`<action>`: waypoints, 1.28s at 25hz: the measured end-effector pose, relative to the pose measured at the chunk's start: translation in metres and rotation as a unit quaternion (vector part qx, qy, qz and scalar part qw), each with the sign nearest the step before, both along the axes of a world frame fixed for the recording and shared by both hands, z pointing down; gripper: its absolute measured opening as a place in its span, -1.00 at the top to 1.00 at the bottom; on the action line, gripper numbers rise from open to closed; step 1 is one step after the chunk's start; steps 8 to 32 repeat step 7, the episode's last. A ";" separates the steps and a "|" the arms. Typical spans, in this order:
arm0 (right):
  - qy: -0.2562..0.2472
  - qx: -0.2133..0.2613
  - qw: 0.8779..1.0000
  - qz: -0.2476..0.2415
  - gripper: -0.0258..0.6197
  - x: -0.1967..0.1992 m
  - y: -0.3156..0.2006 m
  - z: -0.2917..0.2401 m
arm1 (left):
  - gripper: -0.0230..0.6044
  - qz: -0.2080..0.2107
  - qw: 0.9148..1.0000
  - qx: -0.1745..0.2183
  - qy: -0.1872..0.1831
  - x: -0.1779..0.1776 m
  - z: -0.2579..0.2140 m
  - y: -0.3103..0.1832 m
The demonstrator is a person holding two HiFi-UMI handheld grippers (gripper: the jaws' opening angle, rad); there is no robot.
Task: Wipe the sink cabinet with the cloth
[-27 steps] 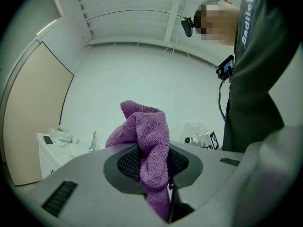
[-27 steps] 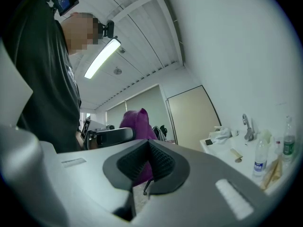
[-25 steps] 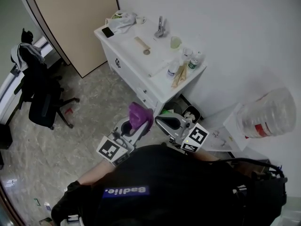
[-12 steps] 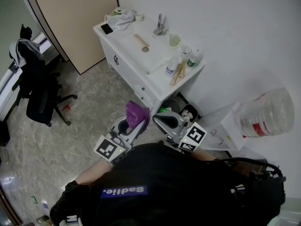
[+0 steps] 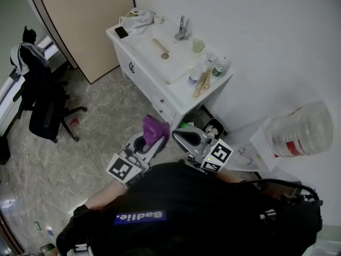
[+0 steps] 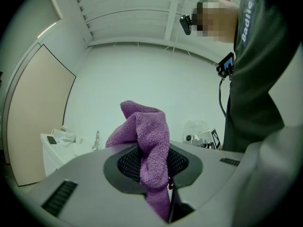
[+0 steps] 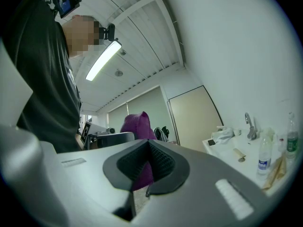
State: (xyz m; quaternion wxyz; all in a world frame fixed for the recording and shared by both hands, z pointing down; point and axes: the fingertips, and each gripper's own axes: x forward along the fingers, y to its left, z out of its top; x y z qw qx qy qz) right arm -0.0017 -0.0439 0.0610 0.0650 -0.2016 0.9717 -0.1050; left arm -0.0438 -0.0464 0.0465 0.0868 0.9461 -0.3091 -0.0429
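The white sink cabinet (image 5: 160,84) stands against the wall ahead, with its basin and faucet (image 5: 181,28) on top. It also shows low at the left in the left gripper view (image 6: 52,155) and at the right in the right gripper view (image 7: 246,164). My left gripper (image 5: 151,140) is held in front of me, well short of the cabinet. It is shut on a purple cloth (image 6: 147,141), which bunches up above the jaws (image 5: 155,128). My right gripper (image 5: 184,136) hovers beside it, shut with nothing in it. The purple cloth (image 7: 135,126) shows behind the right gripper's jaws.
Bottles (image 5: 205,71), a cup, a phone (image 5: 121,32) and a white rag (image 5: 137,20) sit on the cabinet top. A bin (image 5: 213,127) stands at the cabinet's near end. A water jug (image 5: 301,129) is at the right, an office chair (image 5: 45,111) at the left, a beige door (image 5: 85,25) behind.
The head view has shifted slightly, and both grippers sit a touch lower-left in it. The left gripper still holds the cloth.
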 end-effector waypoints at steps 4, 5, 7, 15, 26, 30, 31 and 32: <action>0.000 0.002 1.000 0.000 0.93 0.000 -0.002 0.001 | 0.66 -0.002 1.000 0.000 0.002 -0.001 0.001 -0.002; 0.001 0.004 1.000 0.000 0.93 0.000 -0.003 0.002 | 0.66 -0.002 1.000 0.000 0.002 -0.001 0.002 -0.003; 0.002 0.008 1.000 0.001 0.93 0.000 -0.004 0.003 | 0.66 -0.002 1.000 0.002 0.003 -0.002 0.002 -0.005; 0.002 0.008 1.000 0.001 0.93 0.000 -0.004 0.003 | 0.66 -0.002 1.000 0.002 0.003 -0.002 0.002 -0.005; 0.002 0.008 1.000 0.001 0.93 0.000 -0.004 0.003 | 0.66 -0.002 1.000 0.002 0.003 -0.002 0.002 -0.005; 0.002 0.008 1.000 0.001 0.93 0.000 -0.004 0.003 | 0.66 -0.002 1.000 0.002 0.003 -0.002 0.002 -0.005; 0.002 0.008 1.000 0.001 0.93 0.000 -0.004 0.003 | 0.66 -0.002 1.000 0.002 0.003 -0.002 0.002 -0.005; 0.002 0.008 1.000 0.001 0.93 0.000 -0.004 0.003 | 0.66 -0.002 1.000 0.002 0.003 -0.002 0.002 -0.005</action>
